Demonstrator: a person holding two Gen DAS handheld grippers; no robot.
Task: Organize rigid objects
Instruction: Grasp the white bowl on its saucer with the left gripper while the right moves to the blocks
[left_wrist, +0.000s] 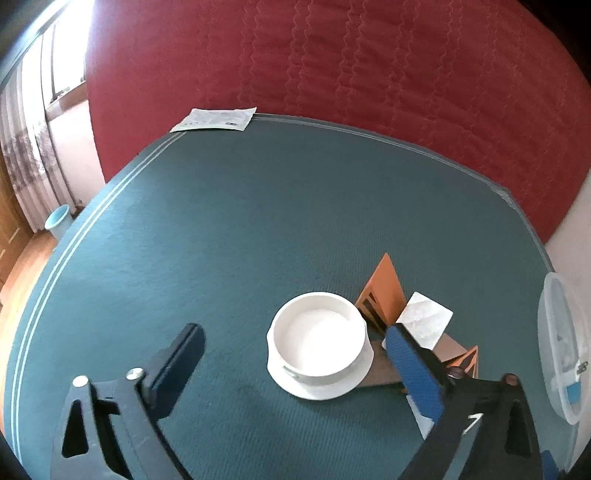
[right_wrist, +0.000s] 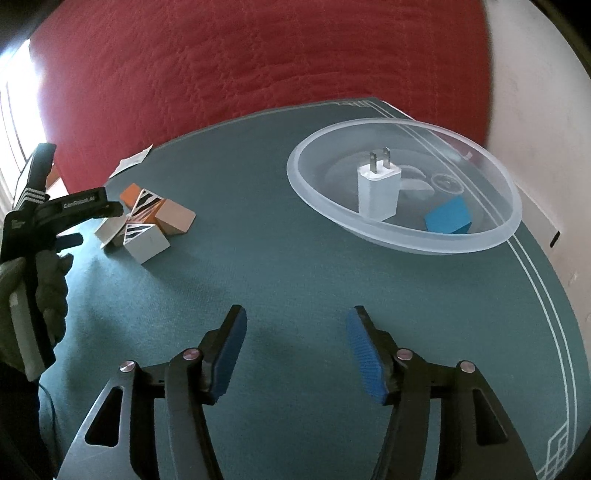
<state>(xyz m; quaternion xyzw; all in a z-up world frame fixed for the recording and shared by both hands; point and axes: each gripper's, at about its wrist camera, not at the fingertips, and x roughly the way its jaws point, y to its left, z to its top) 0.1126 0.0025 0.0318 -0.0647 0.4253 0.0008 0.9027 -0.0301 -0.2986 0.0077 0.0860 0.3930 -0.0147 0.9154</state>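
Left claw (left_wrist: 295, 373) gapes around the cup (left_wrist: 319, 345) – blocks (left_wrist: 384, 295) just beyond its right finger may get knocked. Right claw (right_wrist: 295, 350) open, empty; bowl (right_wrist: 406, 240) ahead-right on the desk (right_wrist: 258, 280).

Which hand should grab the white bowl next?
Left. The left gripper is open with the white bowl right between its fingers. The right gripper is open over bare cloth nearer the clear basin, and its view doesn't show the bowl.
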